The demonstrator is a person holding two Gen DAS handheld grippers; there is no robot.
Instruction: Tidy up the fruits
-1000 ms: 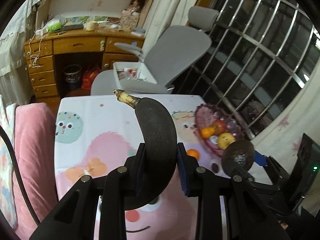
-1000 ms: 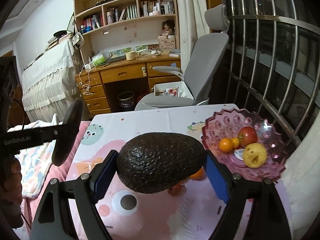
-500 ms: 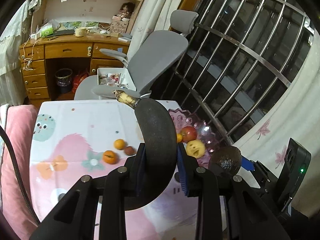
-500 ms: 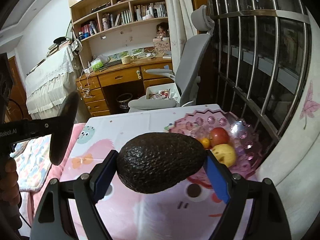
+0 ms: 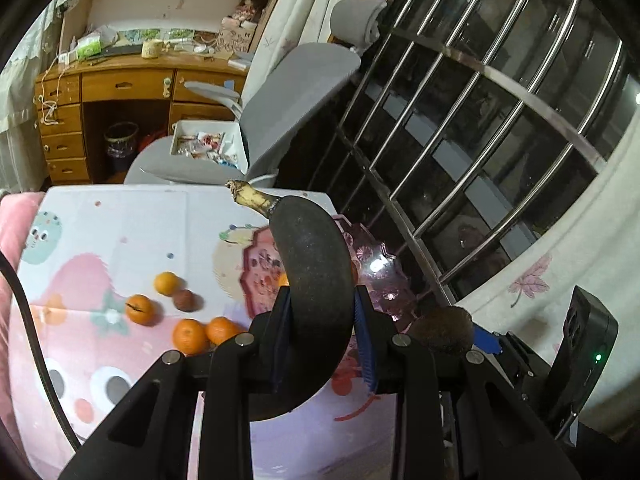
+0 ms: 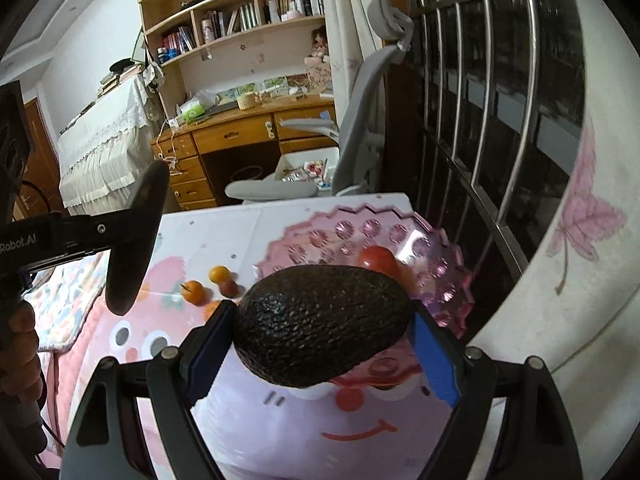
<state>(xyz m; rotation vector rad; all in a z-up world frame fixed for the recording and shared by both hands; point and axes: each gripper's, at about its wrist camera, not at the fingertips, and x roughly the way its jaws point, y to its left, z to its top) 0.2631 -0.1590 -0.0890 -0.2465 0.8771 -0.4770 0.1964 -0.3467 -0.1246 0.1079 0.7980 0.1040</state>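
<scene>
Black-armed, blue-padded, the left gripper [image 5: 322, 340] is clamped on a blackened, overripe banana [image 5: 312, 280]; both pads press its flanks and its yellow-brown stem [image 5: 252, 199] points up and away. A bare hand [image 6: 18, 344] wraps the handle of this tool at the left edge of the right wrist view, where the banana shows as a dark curved shape held above the table.

Beside it, the right gripper [image 6: 320, 344] grips a dark, pebbly avocado [image 6: 322, 324] crosswise, a blue pad against each end, jaws set wide by the fruit's length. Both tools tilt downward toward the table and hang clear of it; in the left wrist view the avocado's end shows just right of the banana.

Below lies a tablecloth [image 5: 104, 240] printed with pink cartoon figures. On it, near the grippers, sit four small oranges [image 5: 188, 334] with a brown round fruit [image 5: 184, 301] among them, close together but loose on the cloth.

Just beyond, at the table's window-side corner, stands a pink scalloped glass bowl [image 6: 444, 264] holding a red apple [image 6: 376, 260]; the avocado hides most of its inside.

Farther back stand a grey office chair [image 5: 296, 92] with a white box [image 5: 200, 142] on its seat, a wooden desk [image 5: 120, 84] under bookshelves, and steel window bars [image 5: 500, 92] at right.
</scene>
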